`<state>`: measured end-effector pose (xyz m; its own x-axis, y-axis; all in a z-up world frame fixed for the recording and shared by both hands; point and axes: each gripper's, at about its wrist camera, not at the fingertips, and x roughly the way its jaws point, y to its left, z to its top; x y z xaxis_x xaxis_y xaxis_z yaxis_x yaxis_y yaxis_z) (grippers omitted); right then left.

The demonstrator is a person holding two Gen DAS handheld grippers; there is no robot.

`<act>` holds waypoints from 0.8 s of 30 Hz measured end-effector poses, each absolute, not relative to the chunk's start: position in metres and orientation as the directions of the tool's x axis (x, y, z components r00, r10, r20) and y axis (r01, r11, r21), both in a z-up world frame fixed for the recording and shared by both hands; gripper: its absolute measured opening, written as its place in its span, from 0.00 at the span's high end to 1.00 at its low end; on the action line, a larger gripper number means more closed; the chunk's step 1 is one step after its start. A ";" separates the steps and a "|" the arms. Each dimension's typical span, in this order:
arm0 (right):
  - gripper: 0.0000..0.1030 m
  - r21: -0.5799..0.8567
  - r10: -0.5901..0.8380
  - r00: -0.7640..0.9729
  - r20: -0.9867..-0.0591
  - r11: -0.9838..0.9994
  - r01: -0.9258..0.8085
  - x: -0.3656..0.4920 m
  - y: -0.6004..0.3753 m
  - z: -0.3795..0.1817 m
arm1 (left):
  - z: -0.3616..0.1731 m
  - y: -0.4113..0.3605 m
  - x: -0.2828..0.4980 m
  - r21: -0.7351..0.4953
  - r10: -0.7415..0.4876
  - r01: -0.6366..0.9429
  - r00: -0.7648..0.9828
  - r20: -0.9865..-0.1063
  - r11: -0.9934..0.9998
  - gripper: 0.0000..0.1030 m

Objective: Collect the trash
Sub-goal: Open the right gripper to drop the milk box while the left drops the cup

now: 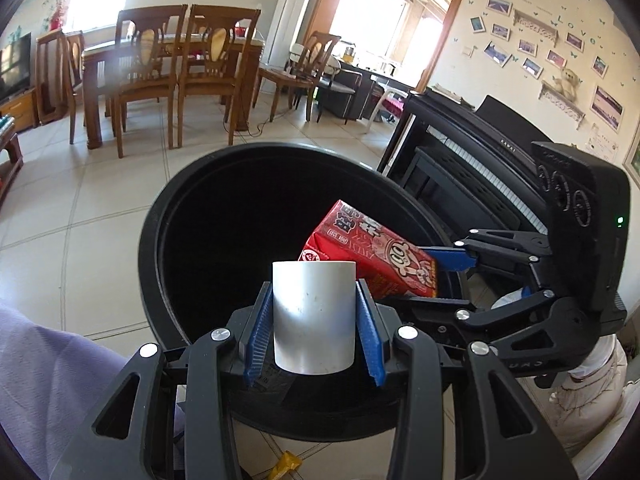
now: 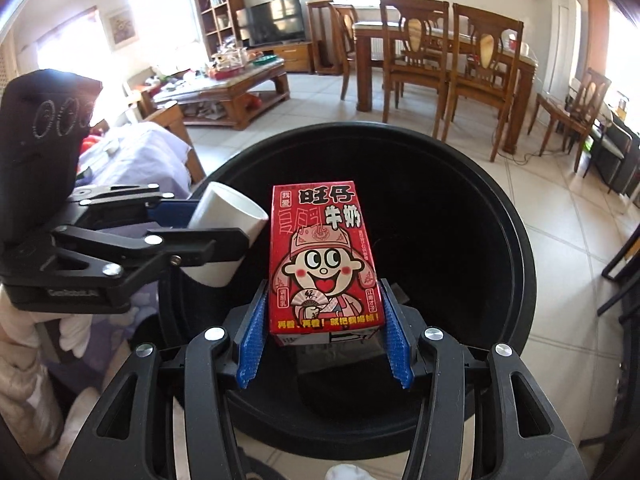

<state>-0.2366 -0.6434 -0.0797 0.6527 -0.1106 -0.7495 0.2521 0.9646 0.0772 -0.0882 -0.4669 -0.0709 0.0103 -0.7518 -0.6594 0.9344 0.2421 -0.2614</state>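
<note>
Holding two trash items over the open black trash bin [image 1: 160, 248].

The left gripper [image 1: 314, 330] is clamping a white paper cup [image 1: 314, 316] between its blue ribbed pads [image 1: 259, 336], the cup standing upright with its mouth facing forward, above the bin's near rim. The right gripper [image 2: 324, 334] is gripping a red milk carton [image 2: 322, 260] by its lower sides, the printed cartoon face facing the camera, directly over the dark bin interior. In the left wrist view, the carton is sitting just behind and to the right of the cup, apart from it. A wooden dining table [image 2: 444, 40] with chairs is standing on the tiled floor [image 1: 100, 208] beyond the bin.
</note>
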 end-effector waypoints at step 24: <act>0.50 0.105 -0.099 0.682 -0.725 0.962 0.252 -0.246 -0.647 -0.112 | -0.080 -0.484 -0.091 -0.199 -0.716 0.954 0.024 -0.698 0.225 0.61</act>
<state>-0.2459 -0.6474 -0.1122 0.6817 -0.0994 -0.7249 0.2520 0.9620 0.1051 -0.0911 -0.4836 -0.0796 0.0235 -0.7159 -0.6978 0.9537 0.2253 -0.1990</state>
